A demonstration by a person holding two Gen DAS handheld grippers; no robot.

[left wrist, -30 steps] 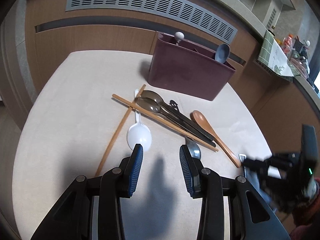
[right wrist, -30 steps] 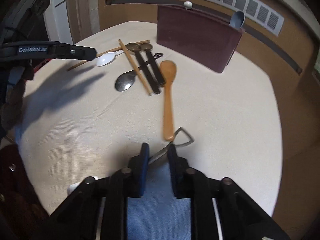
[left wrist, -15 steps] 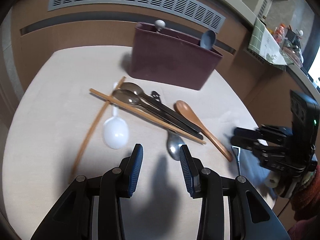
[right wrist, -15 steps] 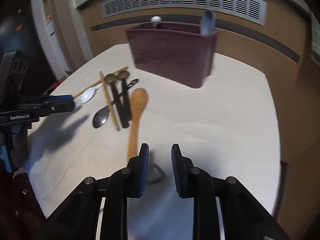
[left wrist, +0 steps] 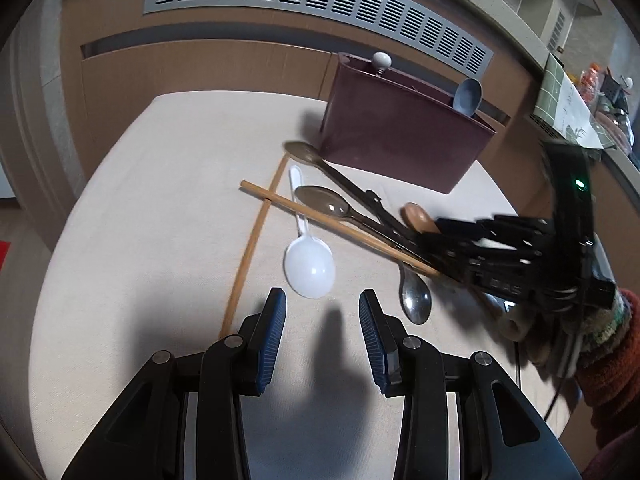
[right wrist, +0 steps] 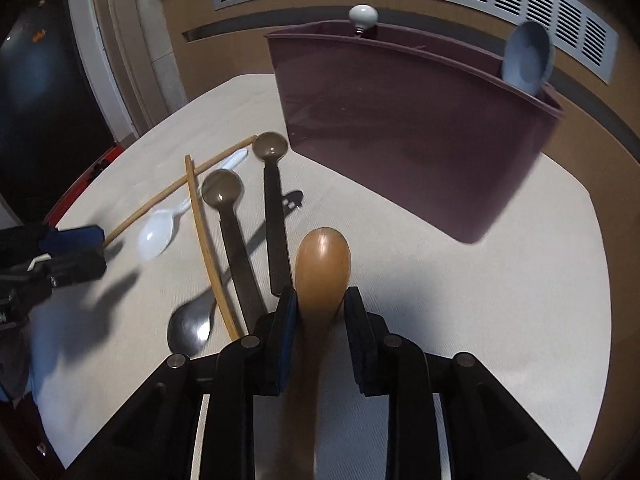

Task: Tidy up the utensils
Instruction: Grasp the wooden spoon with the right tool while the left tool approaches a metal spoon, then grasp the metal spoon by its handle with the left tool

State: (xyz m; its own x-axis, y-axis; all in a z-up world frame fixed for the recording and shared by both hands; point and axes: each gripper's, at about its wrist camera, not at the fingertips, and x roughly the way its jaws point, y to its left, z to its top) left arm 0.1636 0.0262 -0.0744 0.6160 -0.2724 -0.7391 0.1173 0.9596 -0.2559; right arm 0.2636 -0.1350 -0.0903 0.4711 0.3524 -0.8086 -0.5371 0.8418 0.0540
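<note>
The wooden spoon (right wrist: 322,268) lies on the pale tabletop (right wrist: 500,312) in front of the maroon utensil caddy (right wrist: 408,128), its bowl towards the caddy and its neck running back between the fingers of the right gripper (right wrist: 320,312). Those jaws have just been opening and stand spread on either side of the spoon, not pinching it. Beside it lie two dark-handled spoons (right wrist: 240,232), crossed chopsticks (right wrist: 208,248), a metal spoon (right wrist: 190,326) and a white plastic spoon (left wrist: 309,264). The left gripper (left wrist: 322,316) hangs over the table near the white spoon, jaws wide apart and empty.
</note>
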